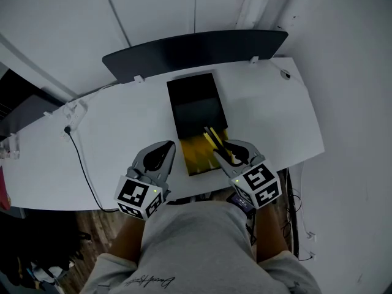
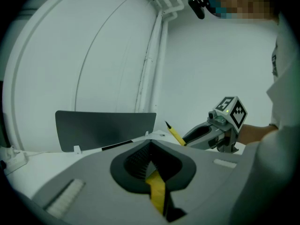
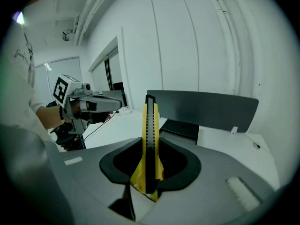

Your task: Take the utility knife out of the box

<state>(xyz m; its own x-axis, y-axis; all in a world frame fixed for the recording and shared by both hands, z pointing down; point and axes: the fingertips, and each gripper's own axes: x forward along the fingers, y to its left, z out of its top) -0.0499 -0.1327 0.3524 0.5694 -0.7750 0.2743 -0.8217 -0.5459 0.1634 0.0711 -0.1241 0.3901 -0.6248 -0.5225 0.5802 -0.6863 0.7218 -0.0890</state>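
Note:
A long black box (image 1: pixel 195 103) lies on the white table (image 1: pixel 116 133), its near end showing yellow inside (image 1: pixel 197 157). My right gripper (image 1: pixel 230 148) is shut on the yellow-and-black utility knife (image 1: pixel 214 141), which is lifted over the box's near right corner. In the right gripper view the knife (image 3: pixel 150 125) stands upright between the jaws of that gripper (image 3: pixel 151 143). My left gripper (image 1: pixel 168 147) sits at the box's left side. In the left gripper view its jaws (image 2: pixel 151 145) are closed on a thin yellow strip (image 2: pixel 156 191), apparently the box's yellow edge. The knife tip (image 2: pixel 174 134) shows there too.
A dark curved panel (image 1: pixel 196 49) stands along the table's back edge. A black cable (image 1: pixel 82 164) runs over the table's left part and off the front. White walls close in behind and to the right. The person's lap fills the bottom of the head view.

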